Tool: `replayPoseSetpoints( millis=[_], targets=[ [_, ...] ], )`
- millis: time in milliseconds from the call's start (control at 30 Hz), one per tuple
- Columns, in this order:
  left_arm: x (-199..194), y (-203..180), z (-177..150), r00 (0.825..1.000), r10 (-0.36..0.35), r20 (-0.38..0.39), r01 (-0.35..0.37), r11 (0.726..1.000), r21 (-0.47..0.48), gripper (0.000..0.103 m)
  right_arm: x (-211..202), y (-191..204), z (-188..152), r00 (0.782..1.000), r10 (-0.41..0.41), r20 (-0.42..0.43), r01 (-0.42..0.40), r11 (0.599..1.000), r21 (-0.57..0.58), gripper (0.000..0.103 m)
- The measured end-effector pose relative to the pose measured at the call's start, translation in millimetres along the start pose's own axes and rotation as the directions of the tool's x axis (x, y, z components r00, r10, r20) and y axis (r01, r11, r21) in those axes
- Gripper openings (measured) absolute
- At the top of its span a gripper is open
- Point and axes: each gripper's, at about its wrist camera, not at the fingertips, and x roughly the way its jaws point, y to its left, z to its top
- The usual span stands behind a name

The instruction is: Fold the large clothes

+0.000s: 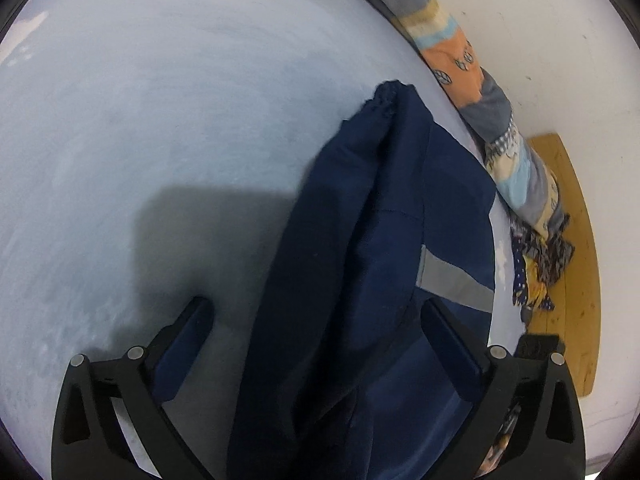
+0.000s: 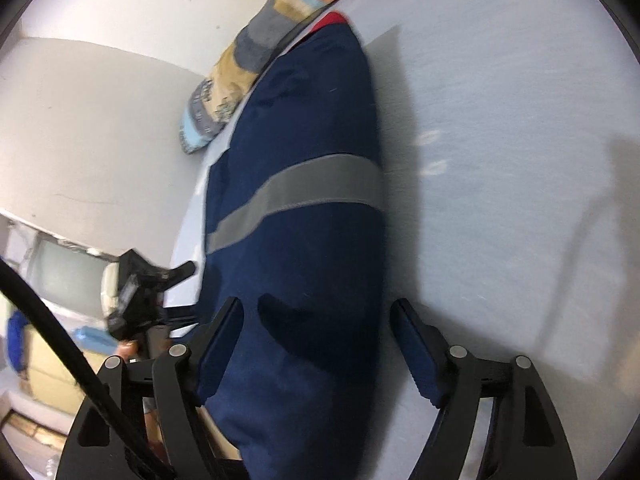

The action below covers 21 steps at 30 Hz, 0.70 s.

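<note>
A large navy blue garment (image 1: 360, 248) with a grey reflective stripe (image 1: 456, 280) lies bunched lengthwise on a pale blue bed sheet (image 1: 140, 120). My left gripper (image 1: 318, 312) is open, its fingers spread either side of the garment's near end. In the right wrist view the same garment (image 2: 304, 208) with its grey stripe (image 2: 296, 192) and a red edge (image 2: 332, 20) at the far end runs between the fingers of my open right gripper (image 2: 318, 316). The other gripper (image 2: 136, 296) shows at the left.
A patchwork quilt (image 1: 460, 60) in orange, grey and blue lies along the bed's edge by the white wall (image 1: 560, 40); it also shows in the right wrist view (image 2: 256, 48). A wooden board (image 1: 568, 240) and dark patterned cloth (image 1: 536, 264) are beside the bed.
</note>
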Motion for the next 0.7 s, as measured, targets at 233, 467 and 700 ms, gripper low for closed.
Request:
replayPoseSetpoints(
  millis=[233, 467, 700],
  targets=[
    [35.0, -34.1, 2.5, 0.997, 0.002, -0.079, 0.007, 0.994, 0.11, 0.064, 32.1, 16.7, 13.4, 0.999, 0.018, -0.039, -0.022, 0.993, -0.114, 0.074],
    [26.9, -78.3, -9.5, 0.989, 0.144, 0.016, -0.143, 0.956, 0.255, 0.038, 19.3, 38.8, 10.7, 0.998, -0.064, 0.025, 0.068, 0.974, -0.217, 0.042],
    [22.5, -121.4, -30.5, 0.991, 0.123, 0.05, -0.133, 0.931, 0.341, 0.036, -30.4, 66.4, -4.4, 0.991, -0.095, 0.097, 0.12, 0.948, -0.295, 0.04]
  ],
)
